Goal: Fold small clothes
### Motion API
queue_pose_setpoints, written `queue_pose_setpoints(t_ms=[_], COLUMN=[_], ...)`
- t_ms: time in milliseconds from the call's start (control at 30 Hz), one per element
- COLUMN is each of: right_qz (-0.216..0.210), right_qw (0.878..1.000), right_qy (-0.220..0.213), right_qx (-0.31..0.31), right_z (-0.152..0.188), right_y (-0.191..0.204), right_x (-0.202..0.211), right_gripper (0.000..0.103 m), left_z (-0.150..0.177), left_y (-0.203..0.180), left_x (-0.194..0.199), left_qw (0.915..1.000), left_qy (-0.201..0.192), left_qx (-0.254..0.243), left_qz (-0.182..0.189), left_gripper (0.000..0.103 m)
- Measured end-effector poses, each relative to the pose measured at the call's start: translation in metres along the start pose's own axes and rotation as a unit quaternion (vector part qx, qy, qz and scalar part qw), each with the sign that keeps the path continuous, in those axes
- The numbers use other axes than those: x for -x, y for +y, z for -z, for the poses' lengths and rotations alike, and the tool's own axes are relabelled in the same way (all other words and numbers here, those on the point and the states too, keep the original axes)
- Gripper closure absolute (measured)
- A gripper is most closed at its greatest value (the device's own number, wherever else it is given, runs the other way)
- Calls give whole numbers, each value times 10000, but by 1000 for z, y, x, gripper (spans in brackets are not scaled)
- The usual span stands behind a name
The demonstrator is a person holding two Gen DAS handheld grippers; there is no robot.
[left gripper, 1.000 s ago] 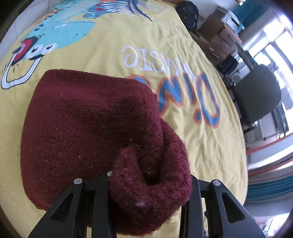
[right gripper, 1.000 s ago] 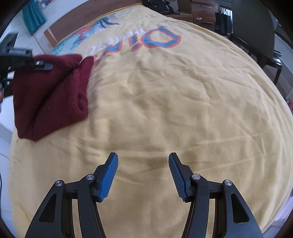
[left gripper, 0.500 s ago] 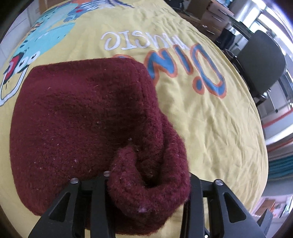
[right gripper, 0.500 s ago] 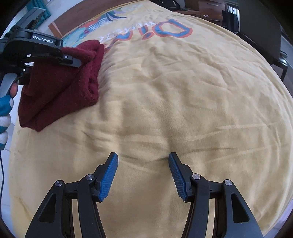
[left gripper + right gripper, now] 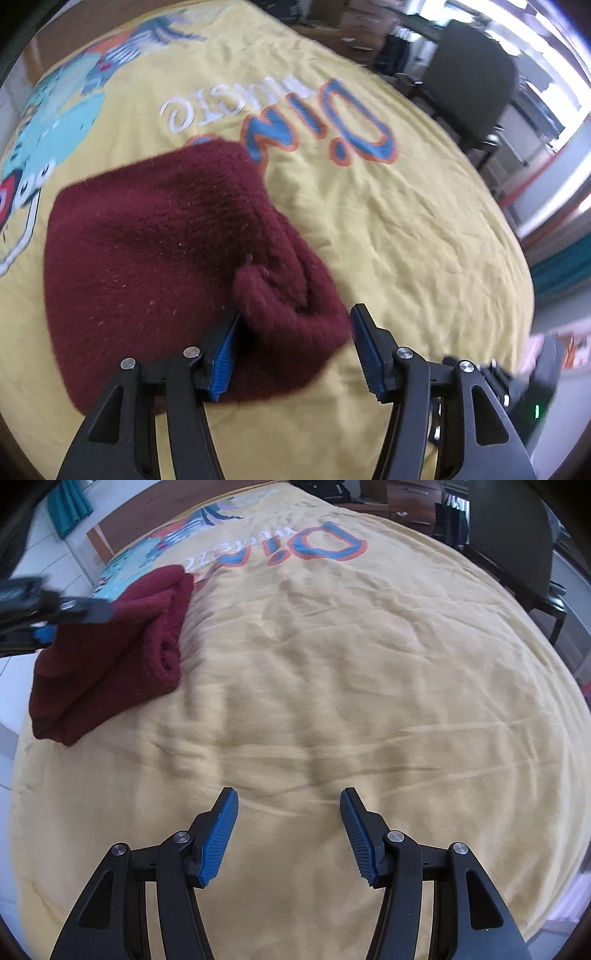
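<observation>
Folded maroon garment (image 5: 110, 664) occupying blanket's left edge, wide bare yellow blanket (image 5: 351, 672) rightward, chair (image 5: 517, 542) beyond

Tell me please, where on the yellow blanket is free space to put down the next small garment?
The widest bare patch lies ahead of the open right gripper, between the folded maroon garment and the dark chair. The yellow blanket is crowded only at its left, where the left gripper is opening around the garment.

fuzzy knit garment (image 5: 155, 236); soft matt blanket (image 5: 406, 221)
</observation>
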State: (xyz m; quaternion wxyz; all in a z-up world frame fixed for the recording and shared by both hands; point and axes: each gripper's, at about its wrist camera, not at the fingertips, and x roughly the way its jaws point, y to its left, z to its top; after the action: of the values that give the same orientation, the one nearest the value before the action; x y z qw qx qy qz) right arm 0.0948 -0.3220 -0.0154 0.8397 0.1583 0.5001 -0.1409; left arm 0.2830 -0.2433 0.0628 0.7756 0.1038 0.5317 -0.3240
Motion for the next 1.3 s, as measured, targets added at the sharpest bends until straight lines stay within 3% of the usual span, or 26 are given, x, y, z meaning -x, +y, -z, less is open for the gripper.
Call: queue_pose_setpoints(t_ms=[100, 200, 433, 667, 767, 867, 933, 1067, 1300], right_qz=[95, 137, -77, -1077, -1552, -1709, -1809, -1486, -1416], right_qw=[9999, 9998, 9969, 9812, 9728, 9704, 9717, 9800, 9845], right_qy=[-52, -164, -483, -865, -793, -673, -443, -156, -226], right_qx=[-63, -23, 608, 1347, 1525, 1565, 1451, 1317, 1010], right_z=[-3, -10, -47, -102, -121, -138, -146, -156, -153], right_y=[-6, -3, 52, 154, 187, 207, 207, 187, 122], right_x=[8, 22, 49, 65, 53, 25, -2, -47, -55], right_gripper=[44, 44, 44, 44, 44, 44, 44, 44, 44], left_z=[7, 10, 23, 32, 35, 36, 36, 35, 38], left_y=[5, 19, 93, 141, 151, 160, 164, 159, 111], left_x=[25, 49, 71, 61, 54, 44, 35, 18, -8], left_qw=[9986, 9973, 9973, 9962, 9965, 9968, 9970, 9978, 9961], left_qy=[-212, -431, -676, -667, -657, -638, -633, -598, -471], left_qx=[-35, -34, 303, 432, 351, 292, 242, 21, -700], left_qz=[482, 597, -1, -357, -388, -395, -364, -270, -242], left_gripper=[51, 48, 48, 48, 48, 48, 48, 48, 42])
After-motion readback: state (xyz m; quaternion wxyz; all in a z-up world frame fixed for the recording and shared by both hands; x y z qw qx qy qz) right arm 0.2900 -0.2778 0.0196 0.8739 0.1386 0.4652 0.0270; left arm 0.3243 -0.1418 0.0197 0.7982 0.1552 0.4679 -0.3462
